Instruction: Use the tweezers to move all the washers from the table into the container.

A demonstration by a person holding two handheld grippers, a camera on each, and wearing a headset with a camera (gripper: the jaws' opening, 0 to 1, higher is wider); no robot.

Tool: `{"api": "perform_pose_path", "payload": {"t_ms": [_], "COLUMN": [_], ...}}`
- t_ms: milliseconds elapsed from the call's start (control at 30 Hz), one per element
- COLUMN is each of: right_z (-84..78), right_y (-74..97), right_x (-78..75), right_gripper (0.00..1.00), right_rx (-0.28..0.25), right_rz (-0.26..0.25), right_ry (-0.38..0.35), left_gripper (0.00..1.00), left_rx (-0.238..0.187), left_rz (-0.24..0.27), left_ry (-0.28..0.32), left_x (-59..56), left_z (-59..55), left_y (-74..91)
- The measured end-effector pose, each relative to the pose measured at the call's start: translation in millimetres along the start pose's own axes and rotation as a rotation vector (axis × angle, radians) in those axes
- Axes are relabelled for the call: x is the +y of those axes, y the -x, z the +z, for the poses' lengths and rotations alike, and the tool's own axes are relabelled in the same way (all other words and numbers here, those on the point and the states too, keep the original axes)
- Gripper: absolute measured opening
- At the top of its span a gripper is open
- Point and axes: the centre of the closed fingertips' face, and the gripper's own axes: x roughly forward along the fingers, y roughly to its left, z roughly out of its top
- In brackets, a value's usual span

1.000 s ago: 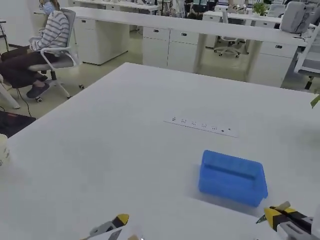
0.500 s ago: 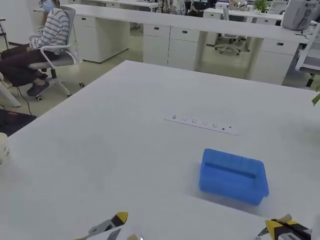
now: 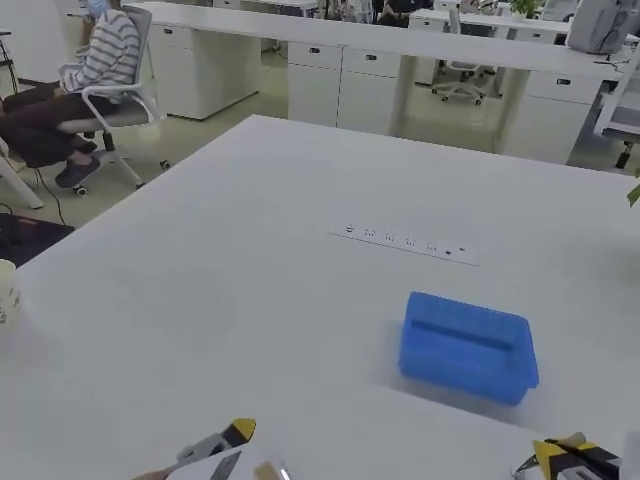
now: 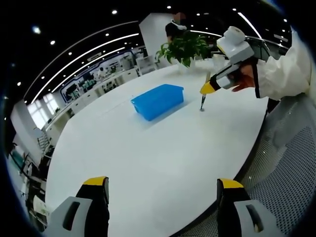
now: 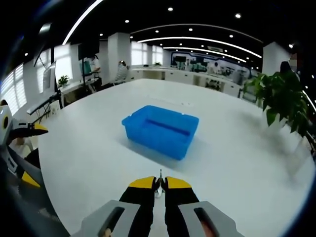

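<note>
Soft, even, dim light in the head view, faint shadow beside the blue container (image 3: 468, 347), ceiling spots (image 5: 170, 9) bright above the container in both gripper views, fisheye bending toward edges, mild blur

- The container (image 3: 468, 347) — a blue rectangular plastic bin with a lipped rim, stands upright with its top open on the white table (image 3: 230, 300).
- The tweezers (image 5: 159, 175) — thin and metallic, are pinched between the closed jaws of the right gripper (image 5: 159, 183). Their tips point toward the bin but stop short of it, low over the tabletop.
</note>
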Motion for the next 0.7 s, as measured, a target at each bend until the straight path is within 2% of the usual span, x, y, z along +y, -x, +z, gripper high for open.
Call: {"api": "perform_pose_path", "payload": {"t_ms": [467, 500, 700], "right_z": [-2.3, 0.0, 2.7], "right_y": [-0.8, -1.6, -4.7], "right_x": [-1.0, -1.7, 0.2], "right_gripper": [0.03, 0.03, 0.02], "right_rx": [0.022, 0.007, 0.009], "right_rz": [0.004, 0.002, 0.009], "right_ry": [-0.021, -0.023, -0.014], "left_gripper": [0.92, 0.92, 0.92], "left_rx": [-0.001, -0.002, -0.001], "left_rz": [0.004, 0.003, 0.005], "left_ry": [0.0, 0.001, 0.004], "left_x": [0.3, 0.2, 1.4], "left_z": [0.4, 0.5, 0.5], "left_y": [1.1, 1.2, 1.0]}}
